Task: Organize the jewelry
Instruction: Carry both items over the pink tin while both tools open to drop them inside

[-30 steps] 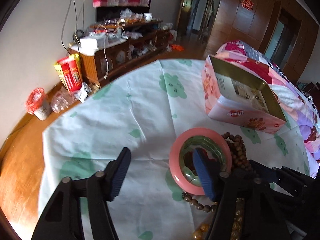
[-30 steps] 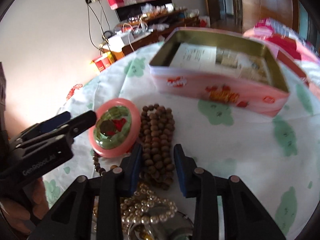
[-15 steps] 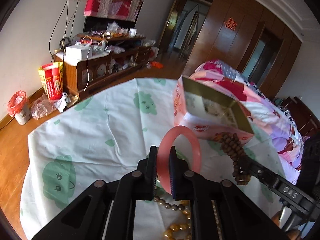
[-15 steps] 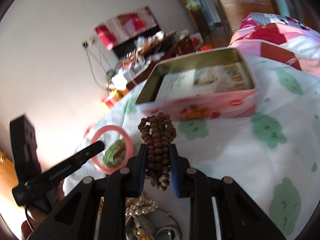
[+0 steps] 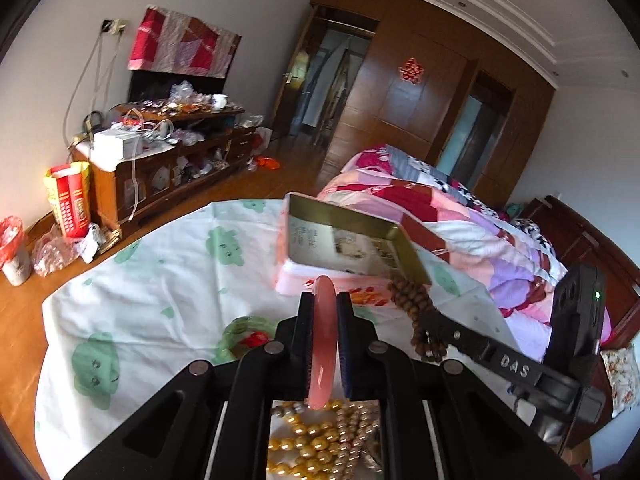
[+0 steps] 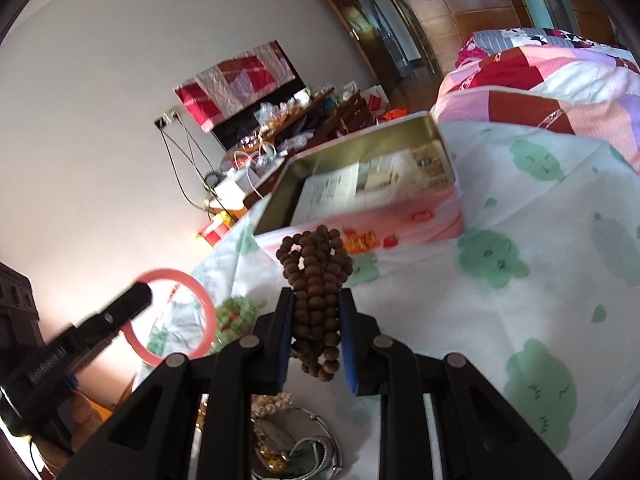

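Left gripper (image 5: 324, 312) clamped edge-on on pink bangle (image 5: 323, 332), lifted off cloth, just short of tin (image 5: 396, 240) front wall. Right gripper (image 6: 316, 316) clamped on brown bead bundle (image 6: 316, 276), also raised, near tin front wall.

Risks, judged:
- Bangle smooth, thin grip line; could pivot or slip out.
- Bead loops dangle below pads; may snag tin rim.
- Grippers close together before tin; collision possible.
- Green bracelet (image 5: 236, 334), gold beads (image 5: 304, 448) left on cloth, farther from tin.

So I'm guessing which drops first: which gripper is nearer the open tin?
Right. The right gripper, holding the brown beads, is almost at the tin; the left gripper, holding the pink bangle, sits slightly farther back.
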`<state>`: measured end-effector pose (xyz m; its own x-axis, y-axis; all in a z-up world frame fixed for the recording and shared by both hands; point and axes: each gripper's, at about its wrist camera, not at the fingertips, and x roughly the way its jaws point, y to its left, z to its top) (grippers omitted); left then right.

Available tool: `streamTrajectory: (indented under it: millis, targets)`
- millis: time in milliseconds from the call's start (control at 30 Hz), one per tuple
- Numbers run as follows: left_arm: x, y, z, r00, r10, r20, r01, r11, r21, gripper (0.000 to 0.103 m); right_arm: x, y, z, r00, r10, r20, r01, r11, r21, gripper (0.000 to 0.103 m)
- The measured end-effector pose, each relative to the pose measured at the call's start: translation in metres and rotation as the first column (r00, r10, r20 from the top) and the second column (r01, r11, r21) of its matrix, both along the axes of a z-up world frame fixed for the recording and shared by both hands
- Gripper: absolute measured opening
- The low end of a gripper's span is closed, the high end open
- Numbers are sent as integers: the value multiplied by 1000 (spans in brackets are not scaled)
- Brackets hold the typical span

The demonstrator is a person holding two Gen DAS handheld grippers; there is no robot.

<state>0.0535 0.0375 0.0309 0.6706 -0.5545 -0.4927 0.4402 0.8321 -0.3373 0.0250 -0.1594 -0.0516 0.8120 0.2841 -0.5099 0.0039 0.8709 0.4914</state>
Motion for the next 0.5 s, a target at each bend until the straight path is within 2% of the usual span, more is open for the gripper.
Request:
streamTrajectory:
  millis: [100,267,367,500]
  targets:
    - [6,-15,15,998,-51,37,51,999,-13,10,5,-12,15,999,-25,43,26,999,-27,24]
    - [41,-49,35,990,-96,106,96,995,7,10,41,-37,30,994,-93,63,98,992,-82,24]
    - [68,-68,33,991,-97,97,95,995,23,10,73,-47,23,994,-108,22,109,991,-78,24]
    - [102,-93,14,992,-102,71,95,991,90,10,100,-48,8,991,-130,-15,127,985,-118,24]
